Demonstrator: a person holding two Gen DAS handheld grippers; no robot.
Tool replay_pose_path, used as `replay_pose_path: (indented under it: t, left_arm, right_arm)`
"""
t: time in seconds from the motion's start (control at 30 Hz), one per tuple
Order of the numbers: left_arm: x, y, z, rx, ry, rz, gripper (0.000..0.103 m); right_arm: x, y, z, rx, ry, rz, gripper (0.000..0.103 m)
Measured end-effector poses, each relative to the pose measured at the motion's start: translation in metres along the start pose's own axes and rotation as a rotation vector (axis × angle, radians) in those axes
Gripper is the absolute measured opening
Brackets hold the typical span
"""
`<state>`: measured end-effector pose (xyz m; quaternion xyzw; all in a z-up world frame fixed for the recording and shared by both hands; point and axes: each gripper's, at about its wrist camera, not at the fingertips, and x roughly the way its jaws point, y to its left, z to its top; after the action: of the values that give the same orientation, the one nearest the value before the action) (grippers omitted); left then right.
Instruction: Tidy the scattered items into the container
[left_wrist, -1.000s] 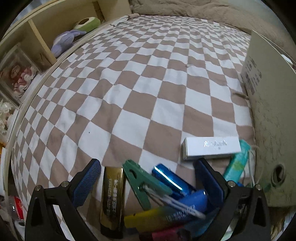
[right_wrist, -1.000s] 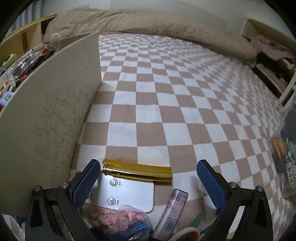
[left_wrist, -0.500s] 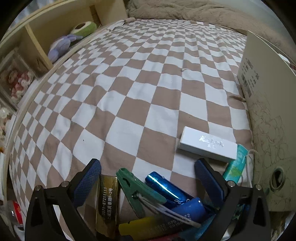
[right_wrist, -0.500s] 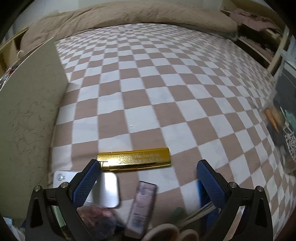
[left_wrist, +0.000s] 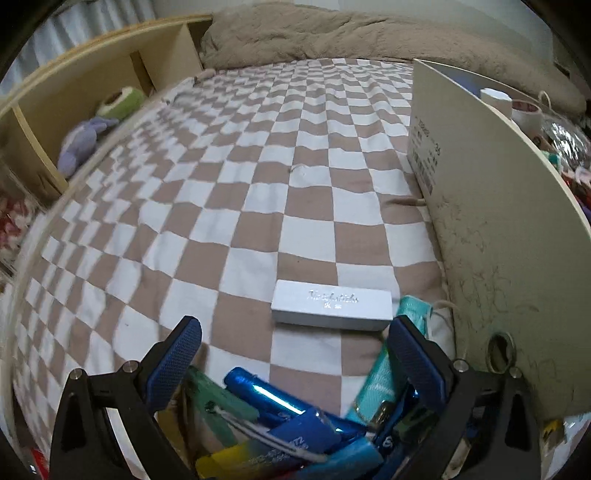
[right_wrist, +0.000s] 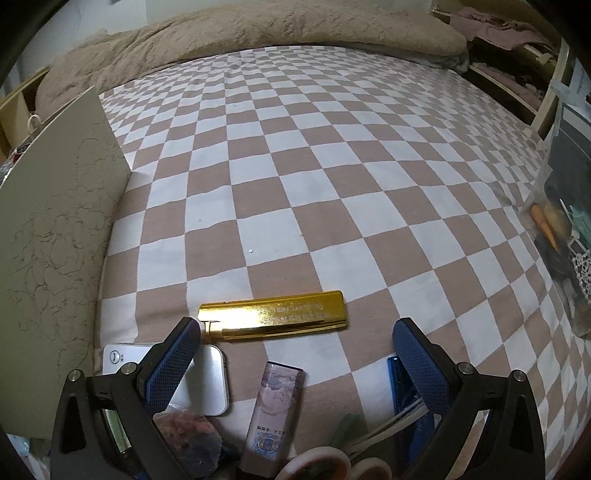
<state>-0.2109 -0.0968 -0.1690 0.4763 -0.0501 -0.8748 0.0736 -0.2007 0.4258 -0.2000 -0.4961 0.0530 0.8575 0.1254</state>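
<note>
Small items lie scattered on a brown-and-white checked bed. In the left wrist view a white oblong box (left_wrist: 331, 305) lies just ahead of my open left gripper (left_wrist: 293, 345). Below it sit a shiny blue tube (left_wrist: 266, 393), a green clip (left_wrist: 218, 400), a teal packet (left_wrist: 384, 373) and a yellow item (left_wrist: 236, 459). The beige container wall (left_wrist: 491, 206) rises at the right. In the right wrist view a gold bar-shaped case (right_wrist: 273, 314) lies just ahead of my open right gripper (right_wrist: 295, 345). A white device (right_wrist: 207, 380) and a patterned slim box (right_wrist: 275, 410) lie nearer. The container wall (right_wrist: 55, 236) stands at the left.
A wooden shelf (left_wrist: 92, 92) with soft toys (left_wrist: 83, 142) runs along the bed's left side. A brown blanket (right_wrist: 258, 29) is bunched at the far end. A clear bag (right_wrist: 565, 236) with oddments sits at the right edge. Items fill the container (left_wrist: 554, 129).
Both grippers have tilted up and drawn back over the bed. The white box and the gold case now sit higher in view, and each pile of items has slid toward the lower edge.
</note>
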Motion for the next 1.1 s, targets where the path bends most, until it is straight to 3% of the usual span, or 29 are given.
replay_pose_path:
  t: [0.4, 0.8, 0.87, 0.9, 0.97, 1.1]
  left_arm:
    - [0.010, 0.002, 0.000, -0.060, 0.023, -0.131, 0.102]
    - [0.011, 0.001, 0.001, -0.067, 0.026, -0.153, 0.102]
    - [0.011, 0.002, -0.001, -0.066, 0.026, -0.164, 0.102]
    - [0.011, 0.002, -0.001, -0.065, 0.024, -0.169, 0.102]
    - [0.011, 0.001, -0.001, -0.061, 0.023, -0.175, 0.102]
    - [0.014, 0.000, 0.003, -0.054, 0.024, -0.158, 0.102]
  right_arm:
    - [-0.006, 0.011, -0.013, -0.057, -0.032, 0.014, 0.103]
    - [-0.004, 0.022, -0.016, -0.026, 0.046, 0.042, 0.101]
    - [-0.003, 0.020, -0.014, 0.001, 0.060, 0.086, 0.085]
    - [-0.003, 0.020, -0.011, 0.002, 0.057, 0.088, 0.082]
    - [-0.006, 0.022, -0.010, -0.008, 0.045, 0.064, 0.055]
    - [-0.006, 0.024, -0.010, -0.019, 0.044, 0.047, 0.053]
